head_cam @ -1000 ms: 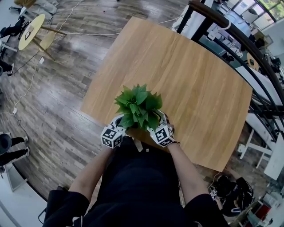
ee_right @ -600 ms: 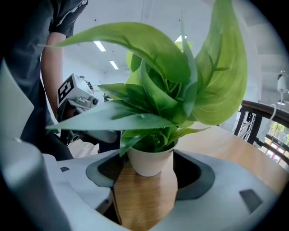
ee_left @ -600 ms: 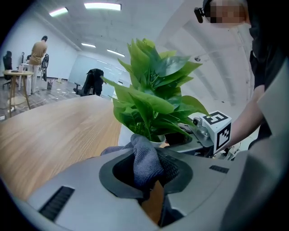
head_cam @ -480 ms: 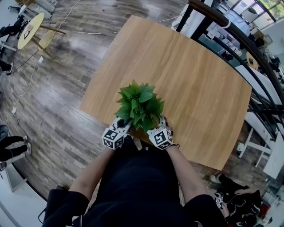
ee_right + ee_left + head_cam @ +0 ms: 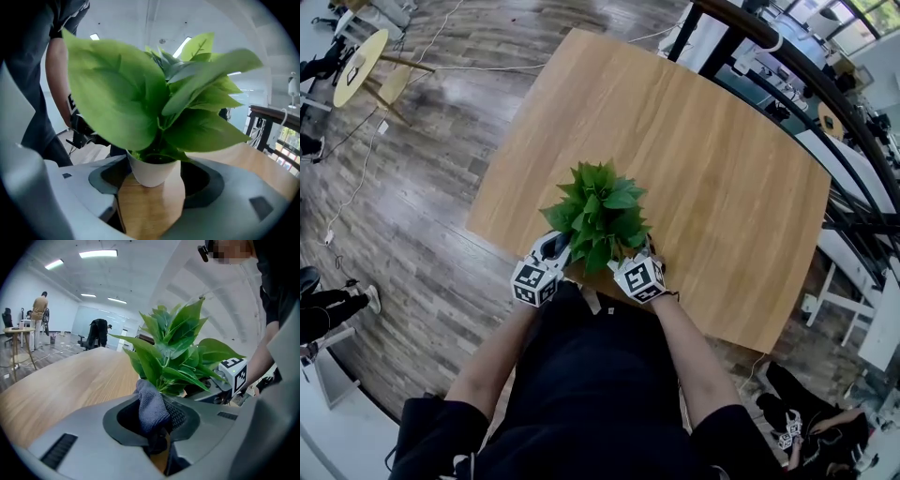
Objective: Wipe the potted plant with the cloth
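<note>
Left claw [image 5: 158, 441] clenches the one grey cloth [image 5: 151, 408] at the leaves of the one potted plant [image 5: 598, 217]. Right claw [image 5: 151, 190] grips its white pot [image 5: 152, 173] by the tabletop's [image 5: 694, 150] near edge, as before.

A large light wooden table [image 5: 694, 159] is set on dark plank flooring [image 5: 422, 216]. A small round yellow table [image 5: 358, 66] is seen far left, a black railing [image 5: 745, 23] far right. Ceiling strip lights [image 5: 98, 254] are lit.
</note>
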Demonstrator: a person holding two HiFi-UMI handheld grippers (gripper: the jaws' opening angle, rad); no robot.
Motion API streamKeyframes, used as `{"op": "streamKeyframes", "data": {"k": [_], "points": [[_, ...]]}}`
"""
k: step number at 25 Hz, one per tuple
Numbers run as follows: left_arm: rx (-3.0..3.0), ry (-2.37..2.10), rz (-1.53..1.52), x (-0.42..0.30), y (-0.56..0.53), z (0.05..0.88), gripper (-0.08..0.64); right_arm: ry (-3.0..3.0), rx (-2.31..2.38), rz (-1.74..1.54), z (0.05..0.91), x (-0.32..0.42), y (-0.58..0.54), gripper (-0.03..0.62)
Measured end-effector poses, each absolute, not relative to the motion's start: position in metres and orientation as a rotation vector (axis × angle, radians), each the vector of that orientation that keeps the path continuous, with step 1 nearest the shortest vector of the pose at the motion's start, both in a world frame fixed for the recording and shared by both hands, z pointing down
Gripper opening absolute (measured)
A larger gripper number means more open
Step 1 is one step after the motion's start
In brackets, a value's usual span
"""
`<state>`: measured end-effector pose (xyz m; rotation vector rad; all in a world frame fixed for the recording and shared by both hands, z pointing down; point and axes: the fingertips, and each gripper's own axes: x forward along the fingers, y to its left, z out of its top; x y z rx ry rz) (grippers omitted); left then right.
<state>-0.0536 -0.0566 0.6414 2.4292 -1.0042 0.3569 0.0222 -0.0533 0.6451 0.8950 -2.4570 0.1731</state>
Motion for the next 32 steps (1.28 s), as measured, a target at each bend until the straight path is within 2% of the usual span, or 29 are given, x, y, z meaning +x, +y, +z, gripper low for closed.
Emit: {"op": "streamKeyframes", "data": {"k": [17,24,32], "points": [[2.456,-0.893,0.385,-0.015,-0.020,0.638,0.087,-2.426,0.885,0.211,0.656,0.016,-0.038,0.330],[2.433,-1.016,0.329,-0.050,-0.032,0.637,0.086,-2.508,0.698,0.187,0.654,-0.007,-0.004,0.328],[2.403,-1.073,0.316,-0.063,-0.054,0.644,0.087,-2.427,0.957,0.267,0.652,0.037,-0.048,0.330]]}}
